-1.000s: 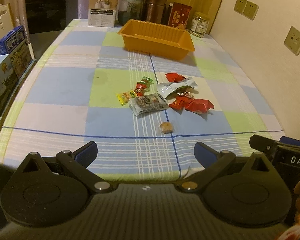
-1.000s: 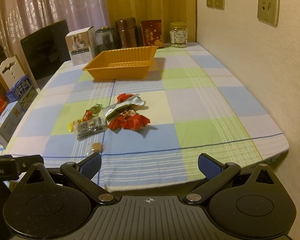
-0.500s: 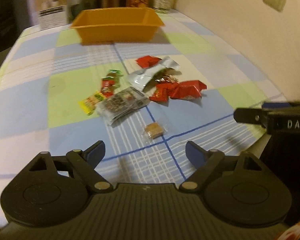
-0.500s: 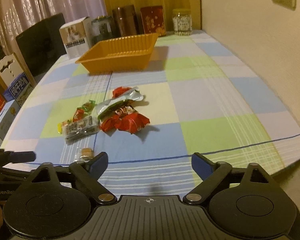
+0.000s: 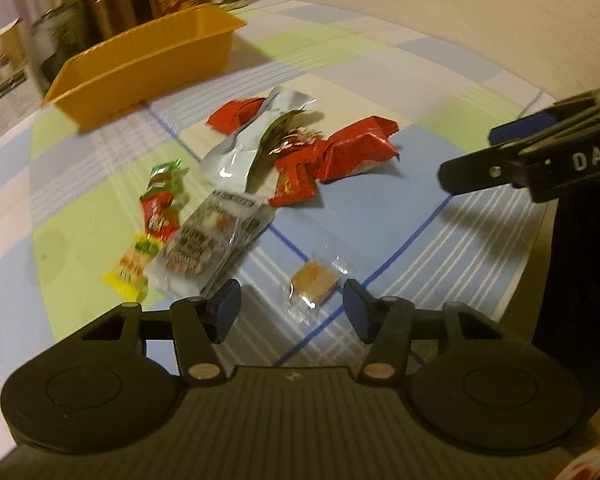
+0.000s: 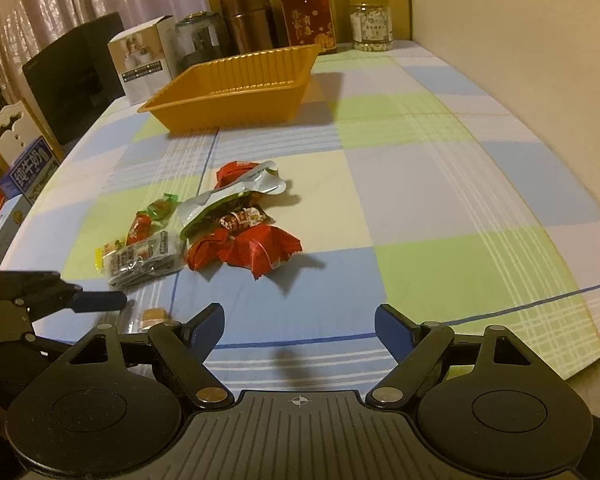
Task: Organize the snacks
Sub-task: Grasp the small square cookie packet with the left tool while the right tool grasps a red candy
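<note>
The orange tray [image 6: 236,92] stands empty toward the far end of the checked cloth [image 6: 440,200], and everything else is placed from it here. The snacks lie in a loose heap on the near side of the tray, well apart from it: a silver pouch [image 5: 252,144] torn open, red packets [image 5: 352,148] just to its right and one more red one behind it, a grey printed pack [image 5: 208,240] nearer still, and a red-green-yellow run of small candies [image 5: 156,216] touching that pack on the left. Print on these wrappers is too blurred to read. Nearest of all, apart from the heap, lies a brown cube in clear wrap [image 5: 314,284].

The left gripper [image 5: 292,308] hangs low with its jaws spread wide, empty, the cube lying between the blue fingertips [image 5: 228,308] but untouched. The right gripper [image 6: 298,328] is also spread wide and holds nothing, over the blue square on the near side of the heap; its body shows "DAS" in white in the left view.

Behind the tray stand a white box [image 6: 144,64], a dark glass jar, a copper canister [image 6: 248,20], a red tin [image 6: 308,16] with gold characters, and a jar [image 6: 370,22] with a white label. Off the table's left edge a blue carton [image 6: 32,172] reads "纯牛奶".
</note>
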`<action>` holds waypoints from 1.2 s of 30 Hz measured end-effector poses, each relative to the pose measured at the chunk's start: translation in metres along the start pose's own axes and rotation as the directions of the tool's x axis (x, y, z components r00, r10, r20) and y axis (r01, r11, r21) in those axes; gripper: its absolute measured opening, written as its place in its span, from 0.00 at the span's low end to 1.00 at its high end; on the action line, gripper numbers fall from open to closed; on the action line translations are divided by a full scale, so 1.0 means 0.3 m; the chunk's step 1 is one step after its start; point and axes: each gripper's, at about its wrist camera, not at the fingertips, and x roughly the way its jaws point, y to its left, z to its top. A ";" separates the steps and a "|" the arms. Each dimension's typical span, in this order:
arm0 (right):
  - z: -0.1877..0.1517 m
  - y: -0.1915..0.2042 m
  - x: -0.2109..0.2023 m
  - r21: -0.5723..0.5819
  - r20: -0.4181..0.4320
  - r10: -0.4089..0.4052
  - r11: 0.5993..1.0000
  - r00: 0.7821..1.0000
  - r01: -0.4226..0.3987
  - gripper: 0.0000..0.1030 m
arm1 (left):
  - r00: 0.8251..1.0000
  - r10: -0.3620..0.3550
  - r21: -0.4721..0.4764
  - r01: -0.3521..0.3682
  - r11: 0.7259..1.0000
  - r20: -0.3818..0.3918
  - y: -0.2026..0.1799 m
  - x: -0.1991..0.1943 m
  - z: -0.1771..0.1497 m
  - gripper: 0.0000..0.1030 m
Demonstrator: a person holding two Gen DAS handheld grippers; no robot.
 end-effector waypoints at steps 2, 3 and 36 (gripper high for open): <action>0.001 0.000 0.010 0.003 -0.002 0.000 1.000 1.000 0.000 0.80 | 1.000 -0.018 0.003 0.018 1.000 0.005 0.007 0.009 0.008 0.43; 0.003 0.000 0.014 0.002 -0.003 -0.001 1.000 1.000 0.001 0.80 | 1.000 -0.029 -0.003 0.029 1.000 0.007 0.010 0.013 0.011 0.42; 0.187 0.092 0.275 -0.428 -0.164 0.092 0.891 0.982 -0.155 0.35 | 0.998 0.055 -0.383 -0.038 0.923 0.034 0.079 -0.103 0.029 0.18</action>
